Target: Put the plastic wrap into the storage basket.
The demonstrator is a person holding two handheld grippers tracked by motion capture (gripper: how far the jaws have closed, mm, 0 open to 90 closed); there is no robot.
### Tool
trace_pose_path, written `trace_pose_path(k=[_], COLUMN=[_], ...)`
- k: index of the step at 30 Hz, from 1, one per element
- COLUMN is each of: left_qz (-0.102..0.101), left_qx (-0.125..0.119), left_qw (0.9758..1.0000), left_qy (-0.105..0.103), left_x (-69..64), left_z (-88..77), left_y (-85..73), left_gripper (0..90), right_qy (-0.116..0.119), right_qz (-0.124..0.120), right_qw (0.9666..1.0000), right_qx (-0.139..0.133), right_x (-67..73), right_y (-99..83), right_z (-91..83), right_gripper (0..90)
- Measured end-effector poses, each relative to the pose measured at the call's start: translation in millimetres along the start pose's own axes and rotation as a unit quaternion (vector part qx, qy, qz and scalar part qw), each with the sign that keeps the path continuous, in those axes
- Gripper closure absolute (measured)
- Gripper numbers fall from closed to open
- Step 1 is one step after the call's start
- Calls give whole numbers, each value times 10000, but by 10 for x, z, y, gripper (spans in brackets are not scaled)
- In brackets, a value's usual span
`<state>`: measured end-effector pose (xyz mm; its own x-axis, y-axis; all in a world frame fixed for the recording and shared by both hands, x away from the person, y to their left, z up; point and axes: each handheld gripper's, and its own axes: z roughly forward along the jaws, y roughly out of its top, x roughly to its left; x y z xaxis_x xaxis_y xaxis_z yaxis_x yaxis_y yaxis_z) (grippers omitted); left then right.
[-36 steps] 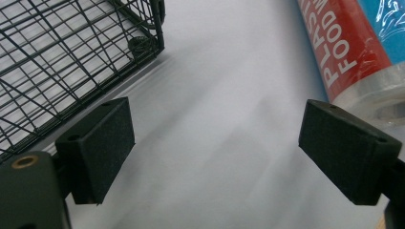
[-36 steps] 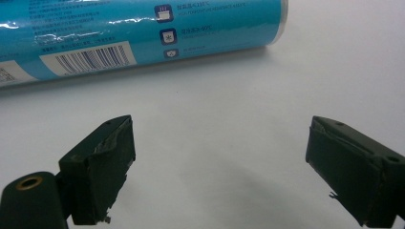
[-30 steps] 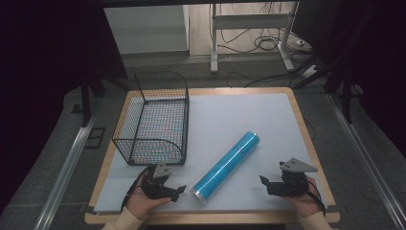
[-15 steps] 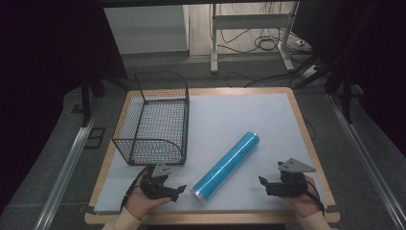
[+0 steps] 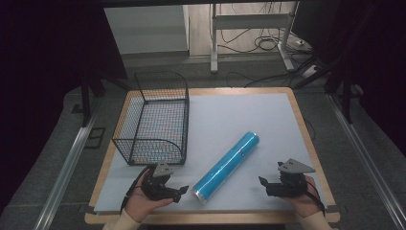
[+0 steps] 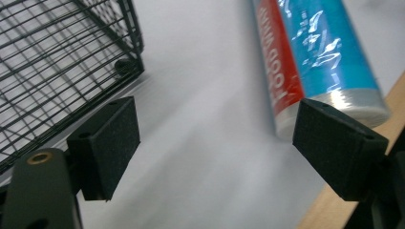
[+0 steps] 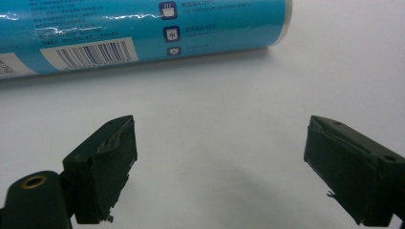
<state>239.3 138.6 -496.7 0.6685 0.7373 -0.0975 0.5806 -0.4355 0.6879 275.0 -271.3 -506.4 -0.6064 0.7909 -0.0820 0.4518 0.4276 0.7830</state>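
White mat, blue roll diagonal beside wire basket.

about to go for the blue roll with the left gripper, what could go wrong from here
1. The blue roll lies loose on the mat; a nudge from the left gripper, whose jaws have just been closing with nothing between them, may send it rolling.
2. Its near end sits close to the table edge.
3. The wire basket stands close beside that gripper.

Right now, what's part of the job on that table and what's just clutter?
In the job:
- blue roll, lying on the mat
- wire basket, likely where it goes
- left gripper, jaws just been closing, nothing between them
- right gripper, open

Lying about:
- cables on the floor beyond the table
- metal stand
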Motion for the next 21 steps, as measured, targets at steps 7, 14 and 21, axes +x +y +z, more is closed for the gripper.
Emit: trace_pose_path(k=[7,14,21], left_qz=[-4,98,171], left_qx=[-5,13,66], left_qw=[10000,9999,9997], left_qy=[-1,-22,-155], left_x=[-67,-135,-191], left_z=[-40,-41,-2], left_y=[123,227,348], left_gripper=[163,161,161], right_qy=[-38,-63,-95], right_qz=[29,39,-3], right_qw=[10000,10000,10000], right_qx=[-19,8,24], right_x=[-3,-5,-2], right_y=[5,0,-1], right_z=[-11,-7,-7], right_gripper=[110,110,113])
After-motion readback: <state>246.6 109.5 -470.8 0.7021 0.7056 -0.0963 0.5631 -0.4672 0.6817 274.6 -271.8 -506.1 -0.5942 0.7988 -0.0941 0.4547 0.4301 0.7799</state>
